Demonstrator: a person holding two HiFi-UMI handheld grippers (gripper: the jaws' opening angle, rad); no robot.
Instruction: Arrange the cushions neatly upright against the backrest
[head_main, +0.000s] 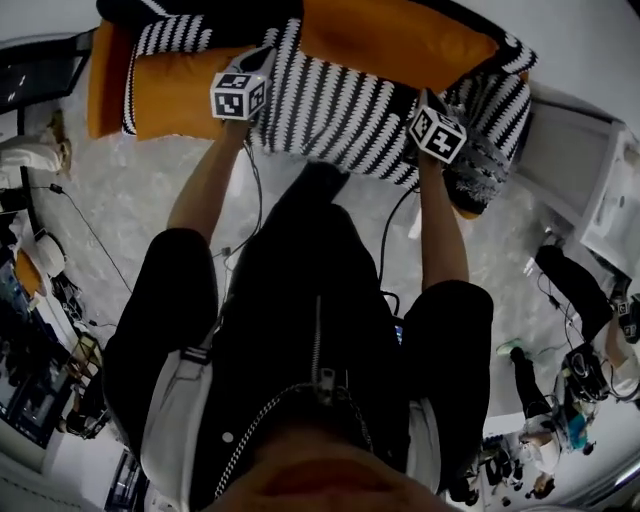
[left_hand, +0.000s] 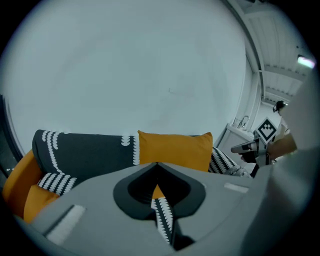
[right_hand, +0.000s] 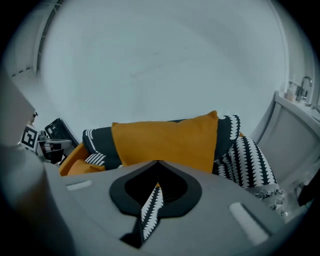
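Striped cushion (head_main: 330, 115) sits at the front of the orange sofa (head_main: 105, 70), before an upright orange cushion (head_main: 400, 40). Left gripper (left_hand: 159, 200) and right gripper (right_hand: 152, 197) are each clamped on its striped fabric.

Matt, knitted-looking cloth: striped cushion (head_main: 330, 110)

I see a pale, marbled floor (head_main: 130, 190) with thin cables (head_main: 90, 237) trailing across it. A plain, light wall (left_hand: 130, 65) rises behind the orange sofa (head_main: 100, 70). Just beside the sofa stands a white cabinet (head_main: 575, 160) carrying a tap (right_hand: 300, 90). A ceiling light (left_hand: 306, 61) glows at one edge.
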